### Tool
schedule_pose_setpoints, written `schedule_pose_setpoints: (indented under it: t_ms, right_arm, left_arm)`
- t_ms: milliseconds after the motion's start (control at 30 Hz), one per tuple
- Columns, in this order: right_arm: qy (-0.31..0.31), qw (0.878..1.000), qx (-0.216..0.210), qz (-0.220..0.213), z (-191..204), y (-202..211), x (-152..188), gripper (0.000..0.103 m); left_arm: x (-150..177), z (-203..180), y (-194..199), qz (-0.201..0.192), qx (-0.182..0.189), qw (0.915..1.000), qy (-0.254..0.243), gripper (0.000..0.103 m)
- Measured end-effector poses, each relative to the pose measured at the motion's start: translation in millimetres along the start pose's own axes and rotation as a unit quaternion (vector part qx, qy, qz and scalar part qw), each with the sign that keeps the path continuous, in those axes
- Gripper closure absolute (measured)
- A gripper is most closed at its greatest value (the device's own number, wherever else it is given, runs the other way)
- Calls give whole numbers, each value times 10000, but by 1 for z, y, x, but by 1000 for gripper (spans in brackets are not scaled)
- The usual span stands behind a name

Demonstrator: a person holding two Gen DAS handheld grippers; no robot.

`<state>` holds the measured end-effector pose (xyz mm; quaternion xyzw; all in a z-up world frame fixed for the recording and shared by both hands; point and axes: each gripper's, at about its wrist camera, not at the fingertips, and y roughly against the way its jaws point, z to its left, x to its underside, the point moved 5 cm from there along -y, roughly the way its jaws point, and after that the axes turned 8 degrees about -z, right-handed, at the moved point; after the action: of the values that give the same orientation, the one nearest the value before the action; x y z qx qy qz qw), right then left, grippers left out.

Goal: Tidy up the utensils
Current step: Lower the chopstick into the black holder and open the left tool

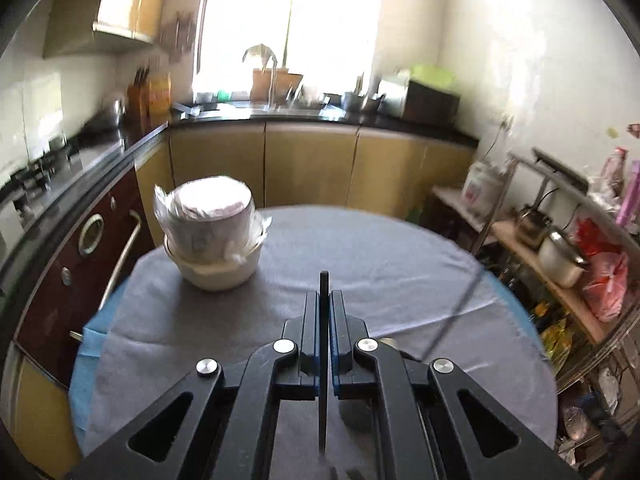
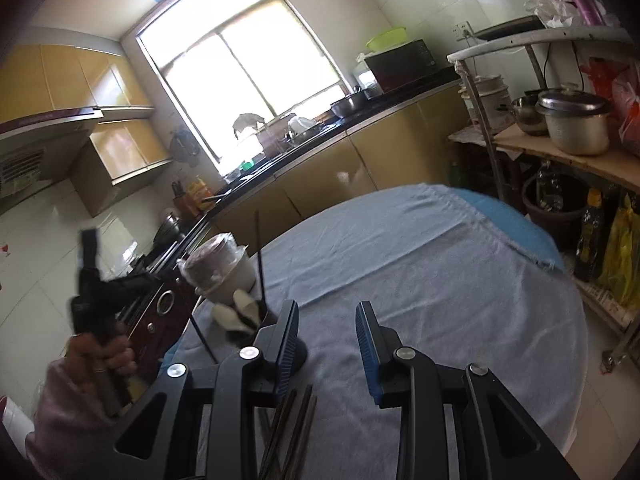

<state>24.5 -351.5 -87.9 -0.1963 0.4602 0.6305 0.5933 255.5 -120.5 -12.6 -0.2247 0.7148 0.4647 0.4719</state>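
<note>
- My round table (image 1: 400,272) wore a grey cloth, with a blue cover (image 2: 516,216) showing at its edge.
- Around it was a kitchen: yellow cabinets (image 1: 312,164) under a black worktop, a bright window (image 1: 292,20), a sink beneath it, and a white-tiled wall.
- A metal rack (image 2: 560,148) at the table's right held pots and plastic bags.
- Stacked white bowls (image 1: 212,236), partly wrapped in plastic, stood at the table's far left.
- My left gripper (image 1: 325,300) was clamped narrow on a thin dark chopstick (image 1: 323,400), held above the cloth.
- My right gripper (image 2: 326,320) stood partly open with nothing between its pads.
- A dark holder (image 2: 296,350) just beyond its left finger carried white spoons (image 2: 240,308) and upright chopsticks.
- More dark chopsticks (image 2: 298,428) lay on the cloth below the right gripper.
- I could read no label or writing anywhere; the left view was blurred.
</note>
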Motion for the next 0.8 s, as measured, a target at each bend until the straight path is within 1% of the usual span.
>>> schedule_pose_setpoints:
  t_ms: [100, 200, 333, 500, 667, 700, 800]
  right_arm:
    - [44, 10000, -10, 2, 3, 12, 6, 71]
    - [157, 9998, 34, -123, 4, 29, 5, 71]
    - [218, 9994, 78, -249, 3, 47, 4, 71]
    - [149, 9996, 99, -203, -3, 54, 7, 71]
    - [159, 9996, 127, -180, -8, 58, 9, 71]
    - [152, 9996, 136, -174, -9, 58, 10, 71]
    - [93, 9997, 170, -113, -14, 57, 12, 71]
  left_arm:
    - [-8, -12, 22, -145, 159, 9998, -13, 99]
    - [-22, -24, 39, -274, 280, 9992, -83, 99]
    - [-49, -43, 59, -519, 354, 9977, -271, 99]
    - [-72, -65, 60, -669, 353, 9961, -457, 99]
    - [-76, -79, 55, -714, 386, 9956, -476, 99]
    - [-74, -80, 53, -676, 407, 9958, -463, 99]
    - [-59, -78, 35, -388, 414, 9976, -386, 99]
